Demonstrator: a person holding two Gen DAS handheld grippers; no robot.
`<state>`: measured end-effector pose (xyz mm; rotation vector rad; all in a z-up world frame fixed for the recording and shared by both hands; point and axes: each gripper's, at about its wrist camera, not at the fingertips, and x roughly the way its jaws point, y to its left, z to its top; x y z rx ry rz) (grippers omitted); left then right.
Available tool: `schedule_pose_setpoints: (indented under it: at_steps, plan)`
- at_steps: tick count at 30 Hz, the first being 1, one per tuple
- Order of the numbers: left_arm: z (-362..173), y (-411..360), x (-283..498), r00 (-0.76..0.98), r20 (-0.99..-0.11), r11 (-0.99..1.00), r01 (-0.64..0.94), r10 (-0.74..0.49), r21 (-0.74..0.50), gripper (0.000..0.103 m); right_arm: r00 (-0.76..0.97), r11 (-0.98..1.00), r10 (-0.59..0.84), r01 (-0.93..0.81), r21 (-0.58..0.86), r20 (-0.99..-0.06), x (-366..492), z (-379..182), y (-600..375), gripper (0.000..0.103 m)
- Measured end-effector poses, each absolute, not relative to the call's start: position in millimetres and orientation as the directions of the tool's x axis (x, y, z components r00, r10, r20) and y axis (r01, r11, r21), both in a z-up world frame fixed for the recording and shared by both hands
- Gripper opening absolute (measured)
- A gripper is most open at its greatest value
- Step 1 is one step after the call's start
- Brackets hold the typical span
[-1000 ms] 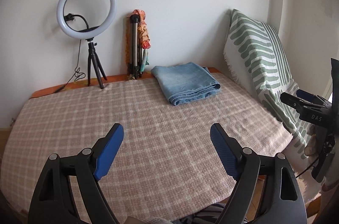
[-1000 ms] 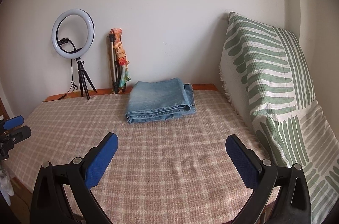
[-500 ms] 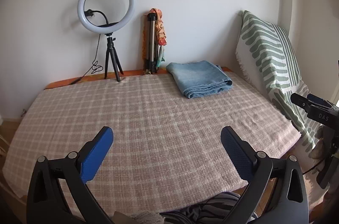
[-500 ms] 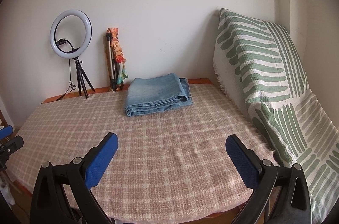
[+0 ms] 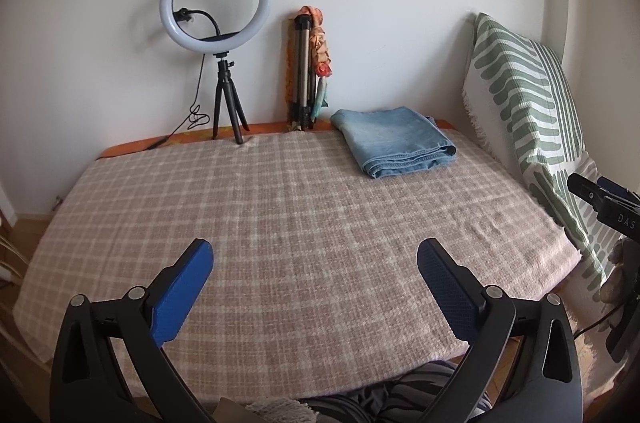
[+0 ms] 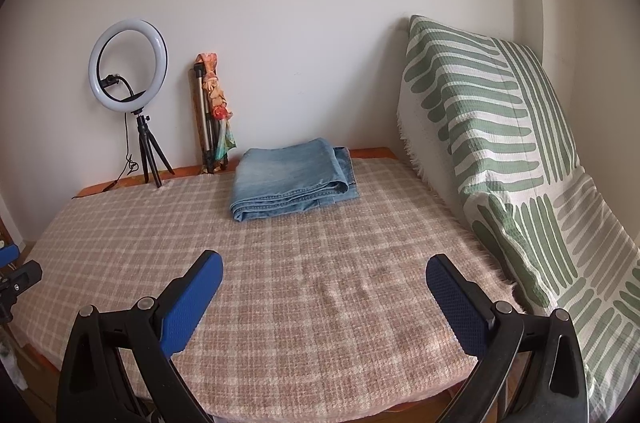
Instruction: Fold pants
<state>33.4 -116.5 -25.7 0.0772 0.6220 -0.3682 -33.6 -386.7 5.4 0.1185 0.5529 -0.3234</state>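
Note:
A pair of blue jeans (image 5: 394, 141) lies folded into a neat stack at the far side of the table, near the wall; the right wrist view shows the jeans (image 6: 290, 179) straight ahead. My left gripper (image 5: 314, 255) hovers open over the near part of the checked tablecloth (image 5: 280, 215), nothing between its blue pads. My right gripper (image 6: 324, 265) is also open and empty, well short of the jeans. The right gripper's black body (image 5: 608, 201) shows at the right edge of the left wrist view.
A ring light on a small tripod (image 5: 218, 19) and a folded tripod with a scarf (image 5: 306, 71) stand against the back wall. A green-striped cushion (image 6: 492, 143) leans along the right side. The table's near edge (image 6: 360, 407) is just below my grippers.
The left gripper's jaws spread wider and its view swung left, shifting the jeans and ring light rightward. The right view pulled back slightly from the table.

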Motion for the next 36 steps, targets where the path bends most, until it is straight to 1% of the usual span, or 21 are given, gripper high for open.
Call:
schedule_pose_setpoints:
  at_steps: [36]
  plan:
    - [-28.1,-116.5,37.6,0.747,-0.589,0.934,0.353,-0.310,-0.044,0.102,0.804,0.947,-0.257,0.320,0.025,-0.536,-32.1,3.5,-384.2,0.103]
